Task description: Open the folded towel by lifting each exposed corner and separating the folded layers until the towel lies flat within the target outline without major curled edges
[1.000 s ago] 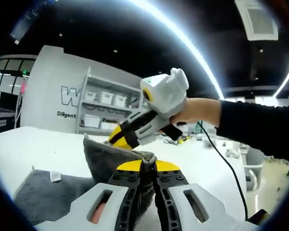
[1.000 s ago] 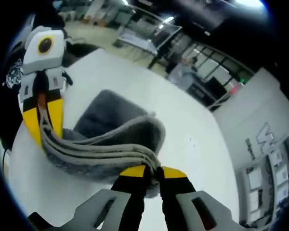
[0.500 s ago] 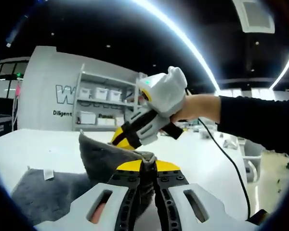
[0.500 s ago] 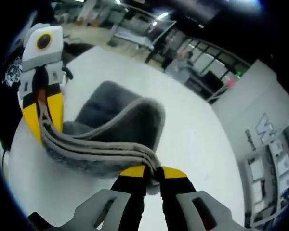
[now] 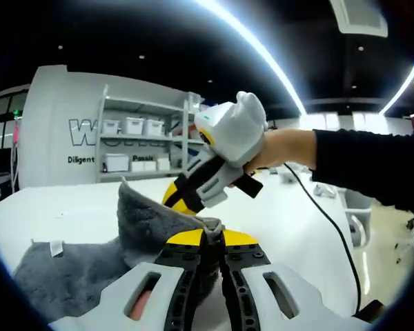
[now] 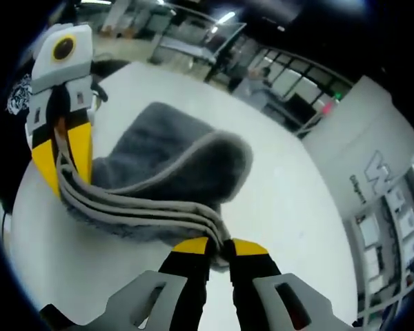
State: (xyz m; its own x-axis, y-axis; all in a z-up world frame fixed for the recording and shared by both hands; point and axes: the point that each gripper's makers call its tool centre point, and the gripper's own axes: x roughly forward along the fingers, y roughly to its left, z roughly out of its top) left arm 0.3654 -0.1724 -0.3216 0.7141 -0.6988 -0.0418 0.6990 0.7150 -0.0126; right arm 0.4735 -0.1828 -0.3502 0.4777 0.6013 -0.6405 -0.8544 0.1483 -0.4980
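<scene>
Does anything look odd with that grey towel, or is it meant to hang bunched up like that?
Nothing looks damaged. The grey towel is held off the white table, its stacked folded edges stretched between the right gripper and the left gripper, both shut on it. The rest droops in a curl, so it is far from flat.

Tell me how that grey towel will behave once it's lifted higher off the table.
Likely floppy: the towel sags in a curve between the left claw and right claw. The stacked layers along the pinched edge may peel apart and droop. Its plush pile probably grips well, so slipping seems unlikely.
</scene>
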